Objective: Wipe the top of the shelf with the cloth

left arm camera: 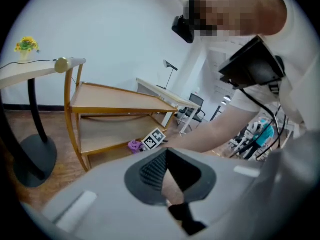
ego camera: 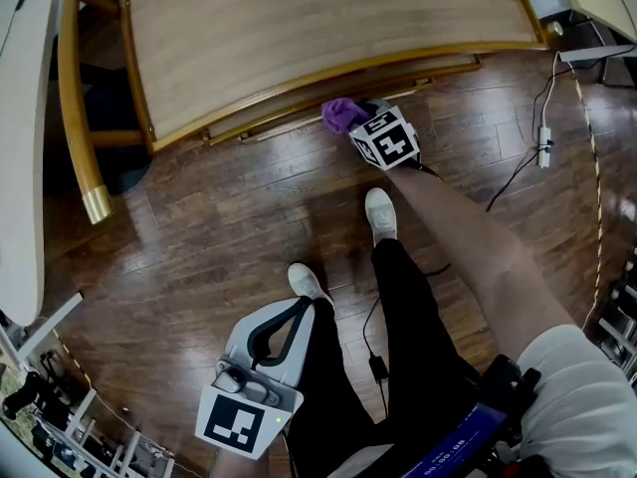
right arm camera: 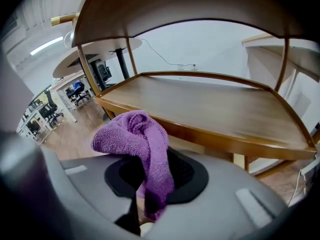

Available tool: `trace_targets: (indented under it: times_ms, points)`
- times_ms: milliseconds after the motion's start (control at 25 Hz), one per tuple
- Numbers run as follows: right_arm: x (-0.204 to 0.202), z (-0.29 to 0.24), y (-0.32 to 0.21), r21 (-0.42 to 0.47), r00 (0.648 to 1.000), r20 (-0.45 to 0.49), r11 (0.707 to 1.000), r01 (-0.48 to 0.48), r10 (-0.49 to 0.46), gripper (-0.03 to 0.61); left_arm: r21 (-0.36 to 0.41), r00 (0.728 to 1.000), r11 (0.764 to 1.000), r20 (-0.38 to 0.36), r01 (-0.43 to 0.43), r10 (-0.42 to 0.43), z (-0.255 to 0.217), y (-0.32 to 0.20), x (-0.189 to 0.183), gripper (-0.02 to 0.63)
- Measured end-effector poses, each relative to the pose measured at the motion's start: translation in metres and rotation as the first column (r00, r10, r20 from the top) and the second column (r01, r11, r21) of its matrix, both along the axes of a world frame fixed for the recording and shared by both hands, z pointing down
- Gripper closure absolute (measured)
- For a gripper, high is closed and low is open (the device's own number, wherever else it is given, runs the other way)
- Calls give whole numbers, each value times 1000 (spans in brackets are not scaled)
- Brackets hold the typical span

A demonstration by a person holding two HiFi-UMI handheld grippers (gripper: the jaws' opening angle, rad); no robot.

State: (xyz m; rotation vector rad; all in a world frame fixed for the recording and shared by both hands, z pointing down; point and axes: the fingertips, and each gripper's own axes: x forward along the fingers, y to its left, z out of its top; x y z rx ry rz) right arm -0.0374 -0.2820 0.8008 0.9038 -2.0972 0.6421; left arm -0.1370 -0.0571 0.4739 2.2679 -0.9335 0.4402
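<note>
The wooden shelf's top board (ego camera: 328,28) fills the upper part of the head view. My right gripper (ego camera: 360,122) hangs low in front of the shelf's front edge, shut on a purple cloth (ego camera: 343,115). In the right gripper view the cloth (right arm camera: 135,134) droops over the right gripper (right arm camera: 155,184), with a lower shelf board (right arm camera: 210,109) ahead and the top board's underside (right arm camera: 175,4) above. My left gripper (ego camera: 297,309) is held back by the person's legs, shut and holding nothing. From the left gripper (left arm camera: 167,176) the shelf (left arm camera: 115,96) and the cloth (left arm camera: 134,145) show at a distance.
A white round table (ego camera: 20,167) stands at the left, its black base (left arm camera: 30,159) on the floor. A power strip with cables (ego camera: 543,137) lies at the right. The person's shoes (ego camera: 379,212) stand on the dark wood floor before the shelf. Desks and chairs (left arm camera: 192,109) stand behind.
</note>
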Motion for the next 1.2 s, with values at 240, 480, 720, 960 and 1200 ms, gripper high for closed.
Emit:
trace_targets:
  times_ms: [240,480,720,960,1200]
  points:
    - [84,2,-15,-1,997,-31,998,-66,66,495,-6,998,998,-4,-65,65,2,-20,54,594]
    - [177,4,-31,1,987,-84,990,-140,140,495,-10,995,995,-15,-104,104,1,-44,98,594]
    - [262,4,-46,10,970,-134,979,-204,203,495,-15,988,988,-15,-154,154,2,-63,141,594]
    - [326,3,-57,25,948,-179,964,-264,264,495,-14,981,981,-14,-192,192,1,-80,168,594]
    - [361,-3,-60,39,922,-210,945,-325,325,495,-8,981,981,-12,-195,195,-1,-83,172,594]
